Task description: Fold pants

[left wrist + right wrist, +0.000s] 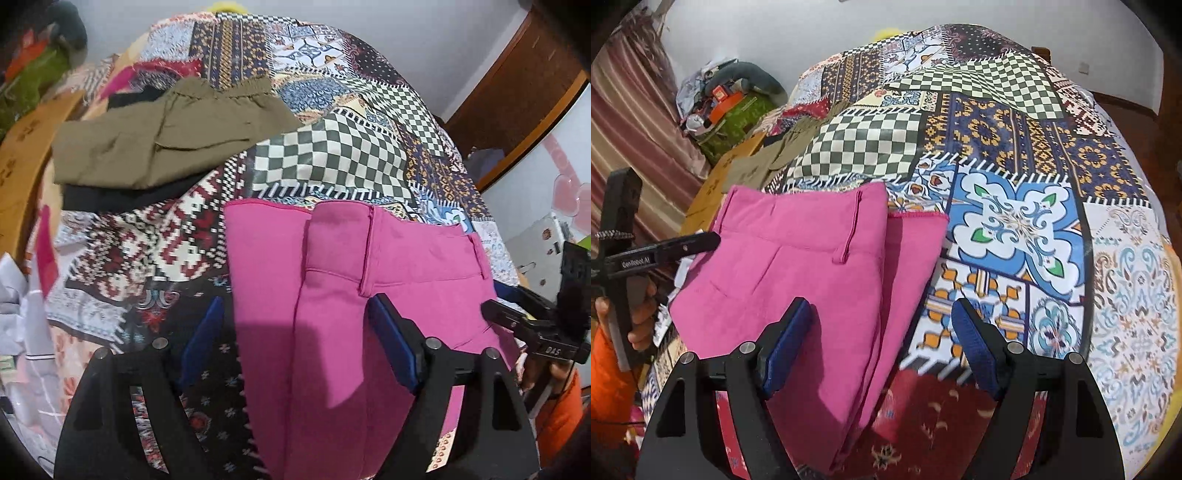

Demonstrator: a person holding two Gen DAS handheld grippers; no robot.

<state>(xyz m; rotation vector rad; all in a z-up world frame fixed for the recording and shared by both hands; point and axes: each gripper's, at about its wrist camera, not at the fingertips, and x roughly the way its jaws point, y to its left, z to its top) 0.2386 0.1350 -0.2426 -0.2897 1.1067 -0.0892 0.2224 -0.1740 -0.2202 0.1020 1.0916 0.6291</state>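
The pink pants (332,295) lie folded on the patchwork bedspread (332,155), waistband toward the far side. They also show in the right wrist view (798,266). My left gripper (295,332) is open and hovers over the pants' left edge, holding nothing. My right gripper (879,339) is open over the pants' right edge, also empty. The right gripper shows at the right edge of the left wrist view (535,325), and the left gripper shows at the left of the right wrist view (665,247).
Folded olive pants (162,144) lie on a dark garment at the far left of the bed. A cardboard box (26,158) and a clutter pile (727,99) stand beside the bed. A wooden door frame (517,96) is at the right.
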